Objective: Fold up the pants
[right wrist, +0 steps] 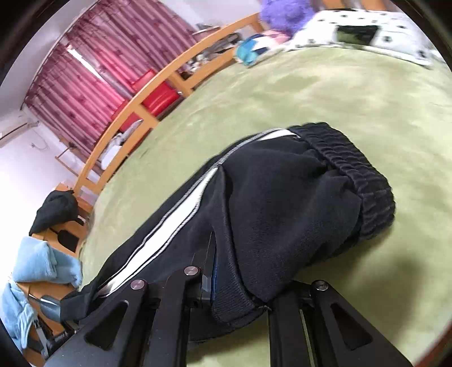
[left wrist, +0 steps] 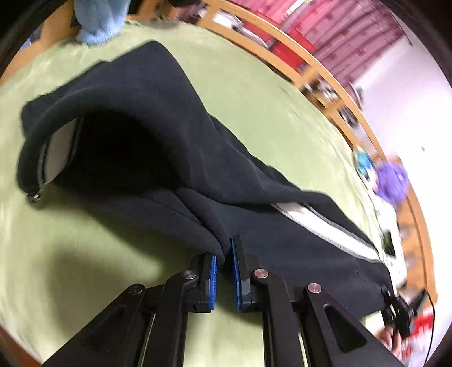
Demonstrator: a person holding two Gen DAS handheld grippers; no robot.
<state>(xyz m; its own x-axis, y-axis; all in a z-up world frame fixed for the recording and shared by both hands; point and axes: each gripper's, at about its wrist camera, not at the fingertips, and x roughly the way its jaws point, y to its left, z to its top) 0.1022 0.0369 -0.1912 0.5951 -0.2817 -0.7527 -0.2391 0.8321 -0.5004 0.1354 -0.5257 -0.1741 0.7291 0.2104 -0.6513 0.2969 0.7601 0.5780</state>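
The black pants (left wrist: 158,135) with a white side stripe (left wrist: 319,225) lie on the green bed cover (left wrist: 84,254), partly lifted off it by both tools. The left gripper (left wrist: 224,271) has its blue-padded jaws clenched on a fold of the dark cloth near the leg part, and the right gripper (right wrist: 226,282) is clenched on the fabric just below the ribbed waistband (right wrist: 358,175), the cloth draping over its jaws so that the pads are mostly hidden. The step in hand looks like carrying one half of the garment across to lay it over the other. To do it well, the two hands should travel together at the same height and keep the cloth taut between them, so the stripe stays straight and no slack bunches under the fold; the edge should meet the lower layer squarely before either grip lets go. Blur in both views suggests quick motion, which risks dragging the resting part across the cover. Around the bed stand a wooden bed frame (right wrist: 135,104), red curtains (right wrist: 113,65), a light blue cloth (left wrist: 96,19) at one edge, and a purple plush thing (right wrist: 285,11) beside a spotted white cloth (right wrist: 395,36) at the other; none lies in the path of the fold, though the blue cloth sits near the leg end
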